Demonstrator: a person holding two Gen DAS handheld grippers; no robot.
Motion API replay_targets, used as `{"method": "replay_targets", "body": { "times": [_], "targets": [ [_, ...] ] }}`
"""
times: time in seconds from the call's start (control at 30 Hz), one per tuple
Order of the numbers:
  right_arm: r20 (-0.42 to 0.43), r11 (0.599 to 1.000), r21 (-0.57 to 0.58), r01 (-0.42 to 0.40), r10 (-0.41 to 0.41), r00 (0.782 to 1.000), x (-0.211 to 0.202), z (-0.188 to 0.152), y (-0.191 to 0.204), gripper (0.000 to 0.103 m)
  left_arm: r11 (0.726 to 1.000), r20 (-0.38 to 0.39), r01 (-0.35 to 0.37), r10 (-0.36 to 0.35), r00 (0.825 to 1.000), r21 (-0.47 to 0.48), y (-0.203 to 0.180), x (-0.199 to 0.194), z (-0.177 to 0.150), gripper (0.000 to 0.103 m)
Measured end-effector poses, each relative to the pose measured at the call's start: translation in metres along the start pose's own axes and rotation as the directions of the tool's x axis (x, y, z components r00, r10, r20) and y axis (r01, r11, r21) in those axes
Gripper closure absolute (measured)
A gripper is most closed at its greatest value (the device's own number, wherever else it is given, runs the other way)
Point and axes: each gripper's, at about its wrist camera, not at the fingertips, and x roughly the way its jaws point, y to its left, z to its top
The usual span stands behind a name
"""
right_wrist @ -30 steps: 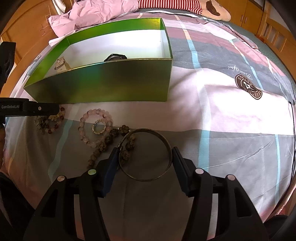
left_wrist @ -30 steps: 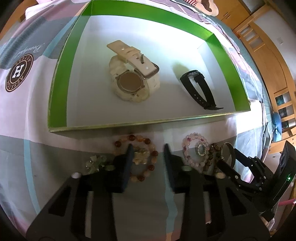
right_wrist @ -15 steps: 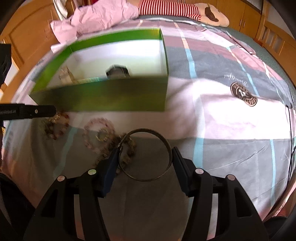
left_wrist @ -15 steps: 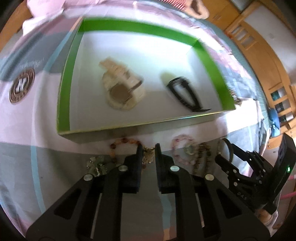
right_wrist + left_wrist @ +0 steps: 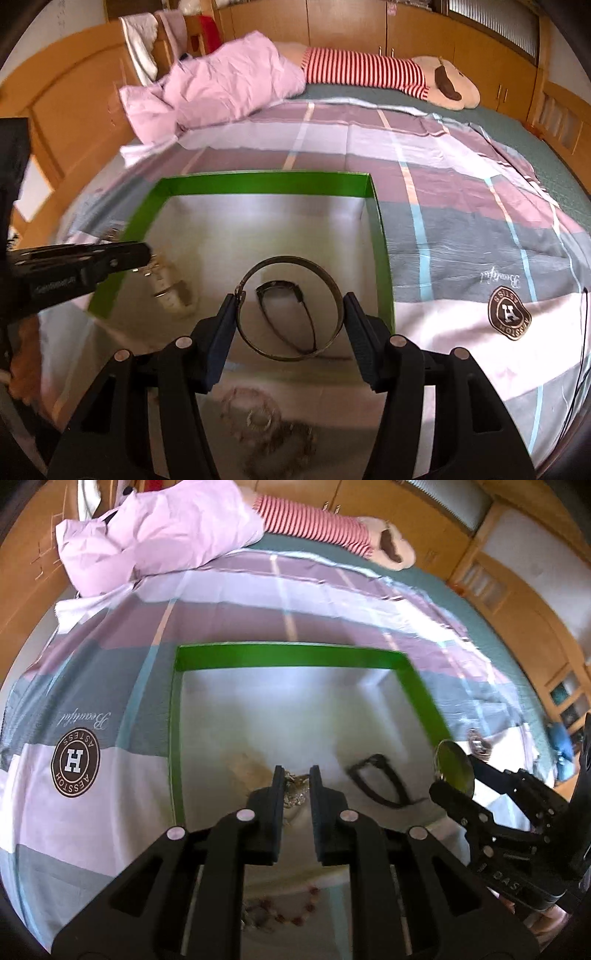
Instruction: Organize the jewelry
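Observation:
My left gripper (image 5: 296,775) is shut on a small gold-coloured jewelry piece (image 5: 295,788) and holds it above the green box (image 5: 288,656), over the cream watch (image 5: 247,766). My right gripper (image 5: 290,306) is shut on a dark metal bangle (image 5: 325,275) and holds it above the box (image 5: 380,258), over the black watch (image 5: 280,295). The bangle also shows in the left wrist view (image 5: 453,768), as does the black watch (image 5: 384,781). The cream watch shows in the right wrist view (image 5: 168,291).
Beaded bracelets lie on the bedsheet in front of the box (image 5: 280,915) (image 5: 258,417). A pink duvet (image 5: 221,88) and a striped plush toy (image 5: 388,74) lie at the far end of the bed. Wooden wardrobes surround the bed.
Both grippers have risen from the bedsheet and moved forward over the box. The left gripper closed on the gold piece and lifted it; the right carried the bangle up.

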Motion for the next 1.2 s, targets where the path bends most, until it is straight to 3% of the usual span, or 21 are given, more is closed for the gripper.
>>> {"method": "replay_targets", "body": {
  "times": [0.23,0.33,0.4,0.6,0.7,0.73,0.8,0.93,1.07,1.2],
  "targets": [
    [-0.038,0.999,0.031,0.035,-0.034,0.999,0.032,0.005,-0.008,0.046,0.998,0.027,0.048,-0.047,0.999,-0.031,0.003,0.014,0.024,0.089],
    [-0.048,0.999,0.018,0.034,-0.033,0.998,0.036,0.005,-0.008,0.041,0.997,-0.008,0.028,-0.029,1.0,-0.073,0.003,0.025,0.026,0.076],
    [-0.034,0.999,0.023,0.029,-0.028,0.999,0.029,0.003,-0.008,0.035,0.993,-0.03,0.059,-0.062,0.998,-0.099,0.004,0.023,0.024,0.062],
    [0.025,0.993,0.076,-0.092,0.09,0.996,-0.03,-0.025,-0.019,0.035,0.995,-0.029,0.082,-0.084,0.996,-0.057,0.001,-0.027,0.004,0.06],
    [-0.008,0.995,0.06,-0.08,0.08,0.997,-0.039,-0.05,-0.02,0.036,1.0,-0.058,0.024,-0.025,0.998,-0.012,0.004,-0.038,-0.022,0.06],
    [-0.033,0.997,0.045,-0.062,0.063,0.997,-0.037,-0.059,-0.019,0.038,1.0,-0.062,0.011,-0.012,0.998,-0.008,0.009,-0.039,-0.036,0.06],
    [-0.11,1.0,-0.002,-0.019,0.018,0.994,-0.023,-0.08,-0.017,0.054,0.999,-0.095,-0.001,-0.003,0.995,-0.044,0.02,-0.034,-0.052,0.062],
    [-0.236,1.0,0.001,-0.009,0.009,0.972,0.004,-0.109,-0.012,0.063,0.996,-0.093,0.034,-0.041,0.995,-0.077,0.028,-0.035,-0.065,0.06],
    [-0.252,0.998,-0.056,-0.013,-0.002,0.968,0.008,-0.113,0.004,0.092,0.998,-0.118,0.024,-0.03,0.993,-0.052,0.024,-0.029,-0.066,0.06],
    [-0.244,0.992,-0.097,-0.086,0.06,0.968,-0.002,-0.112,0.016,0.092,0.999,-0.152,0.037,-0.038,0.988,-0.016,0.018,-0.024,-0.07,0.059]
  ]
}}
